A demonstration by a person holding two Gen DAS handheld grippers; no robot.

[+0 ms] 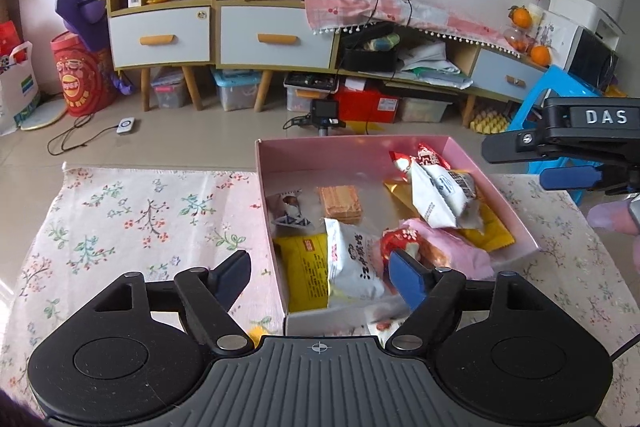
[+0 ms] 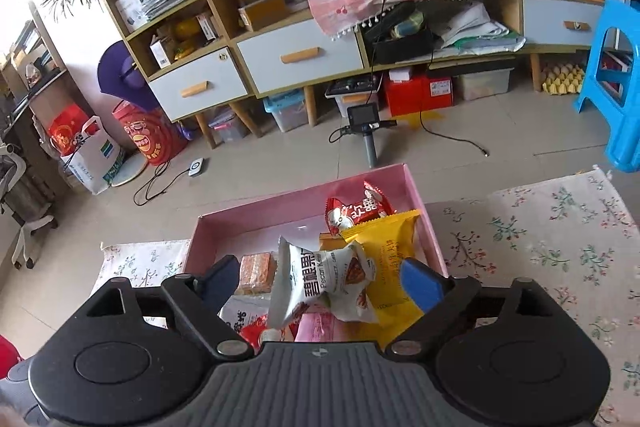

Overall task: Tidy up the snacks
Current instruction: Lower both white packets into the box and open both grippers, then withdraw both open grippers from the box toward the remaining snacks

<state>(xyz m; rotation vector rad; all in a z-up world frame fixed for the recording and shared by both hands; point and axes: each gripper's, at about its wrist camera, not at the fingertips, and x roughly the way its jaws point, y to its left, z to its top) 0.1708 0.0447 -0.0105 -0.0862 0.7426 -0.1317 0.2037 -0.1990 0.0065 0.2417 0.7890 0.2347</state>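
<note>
both tongs wide apart, nothing pinched. left tongs (image 1: pixel 320 277) hang over near end of pink box (image 1: pixel 496 183), one finger over counter (image 1: pixel 140 219) cloth at 9 o'clock, other over red pack (image 1: pixel 400 241). right tongs (image 2: pixel 320 281) hang over white nut pack (image 2: pixel 320 285), pads not pressing it. snacks all lie in box. my guess: drop-off done. lift straight up, don't snag packs, don't bump box wall.
</note>
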